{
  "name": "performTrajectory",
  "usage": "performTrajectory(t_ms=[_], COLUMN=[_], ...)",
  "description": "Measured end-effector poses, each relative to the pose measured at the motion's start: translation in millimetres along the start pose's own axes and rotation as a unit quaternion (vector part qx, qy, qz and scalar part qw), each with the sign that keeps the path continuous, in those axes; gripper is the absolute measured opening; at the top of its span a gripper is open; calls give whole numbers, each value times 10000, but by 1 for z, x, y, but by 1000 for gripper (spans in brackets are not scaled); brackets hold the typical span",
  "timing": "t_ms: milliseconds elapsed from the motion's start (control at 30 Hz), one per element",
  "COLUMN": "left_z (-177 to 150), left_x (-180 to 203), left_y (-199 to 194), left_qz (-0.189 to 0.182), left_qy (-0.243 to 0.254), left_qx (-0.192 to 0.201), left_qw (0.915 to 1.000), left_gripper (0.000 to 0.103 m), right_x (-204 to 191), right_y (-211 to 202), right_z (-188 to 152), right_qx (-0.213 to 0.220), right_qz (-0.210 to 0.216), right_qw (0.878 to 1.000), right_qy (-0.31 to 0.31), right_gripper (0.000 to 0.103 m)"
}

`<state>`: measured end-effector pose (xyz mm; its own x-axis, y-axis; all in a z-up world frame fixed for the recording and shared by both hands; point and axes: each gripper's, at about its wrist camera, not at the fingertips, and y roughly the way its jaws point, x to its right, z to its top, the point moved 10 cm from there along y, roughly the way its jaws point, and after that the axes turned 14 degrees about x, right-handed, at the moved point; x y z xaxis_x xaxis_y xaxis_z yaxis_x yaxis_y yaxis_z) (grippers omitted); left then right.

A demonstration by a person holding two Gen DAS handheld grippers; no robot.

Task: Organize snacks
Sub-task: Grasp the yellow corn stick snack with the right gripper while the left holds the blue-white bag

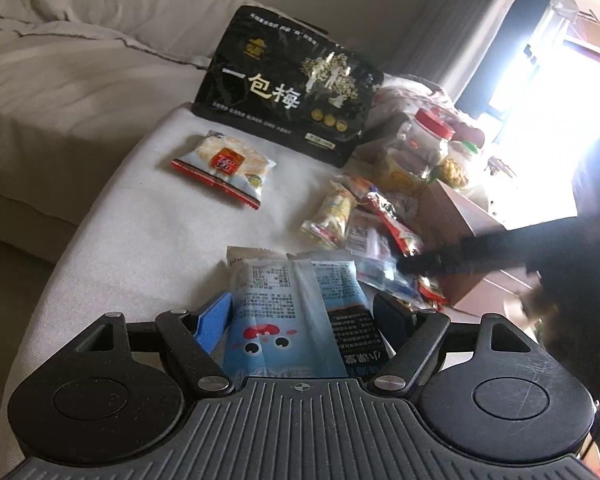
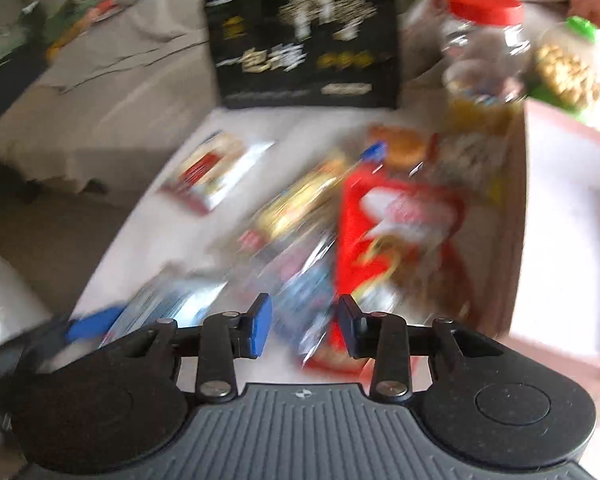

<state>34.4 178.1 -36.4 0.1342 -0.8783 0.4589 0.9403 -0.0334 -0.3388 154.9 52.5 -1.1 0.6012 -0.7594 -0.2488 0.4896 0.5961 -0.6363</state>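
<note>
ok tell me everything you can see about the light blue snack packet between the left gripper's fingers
The light blue snack packet is a glossy, crinkled plastic pouch, back side up, with a centre seam, a printed table, a cartoon face and a black text panel. It lies on the white cushion, between the left gripper's fingers. Actual contact is unclear.

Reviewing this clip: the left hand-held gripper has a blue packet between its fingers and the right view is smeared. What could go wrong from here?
1. The blue packet sits between the left hand-held gripper fingers with wide gaps either side, so it may slip or not be gripped at all.
2. The right hand-held gripper view is blurred, suggesting fast motion; open above the heaped packets, it could scatter them or catch two.
3. The red-lidded jar stands behind the heap and might get knocked.
</note>
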Motion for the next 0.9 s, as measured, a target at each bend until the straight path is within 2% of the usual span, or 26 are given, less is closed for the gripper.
performTrajectory(t_ms=[33, 100, 200, 267, 300, 400, 533, 567, 600, 633, 733, 833, 900], left_z=[0, 1, 2, 1, 1, -1, 0, 1, 3, 5, 8, 10, 10], left_x=[1, 1, 0, 1, 1, 4, 3, 2, 0, -2, -6, -9, -11], left_y=[0, -2, -2, -1, -1, 1, 1, 0, -1, -1, -3, -5, -5], left_qz=[-4, 7, 36, 43, 34, 28, 105, 148, 198, 237, 295, 308, 308], left_qy=[14, 37, 24, 28, 37, 59, 86, 92, 88, 71, 34, 11, -27], left_qx=[3, 22, 40, 26, 15, -21, 9, 40, 77, 114, 177, 202, 223], left_qw=[10000, 10000, 10000, 10000, 10000, 10000, 9999, 9998, 9997, 9996, 9994, 9993, 9993], left_gripper=[83, 83, 83, 83, 83, 83, 83, 83, 83, 83, 83, 83, 83], right_x=[-2, 2, 12, 13, 11, 6, -4, -7, -9, -10, -15, -18, -12], right_y=[-5, -18, -36, -42, -43, -36, -32, -32, -29, -24, -7, 13, 34], right_z=[-5, -8, -14, -25, -34, -47, -33, -25, -17, -9, 7, 32, 47], right_qx=[67, 480, 1217, 1473, 1472, 1194, 1125, 1109, 1054, 978, 713, 803, 661], right_qz=[26, -340, -1226, -1459, -1429, -894, -373, -233, -95, 9, -11, -288, -470], right_qw=[10000, 9972, 9777, 9657, 9653, 9807, 9917, 9932, 9944, 9948, 9946, 9945, 9944], right_qy=[-69, -452, -1197, -1561, -1617, -1264, -493, -258, 7, 267, 752, 610, 675], right_gripper=[36, 37, 39, 39, 39, 39, 40, 46, 56, 59, 61, 60, 60])
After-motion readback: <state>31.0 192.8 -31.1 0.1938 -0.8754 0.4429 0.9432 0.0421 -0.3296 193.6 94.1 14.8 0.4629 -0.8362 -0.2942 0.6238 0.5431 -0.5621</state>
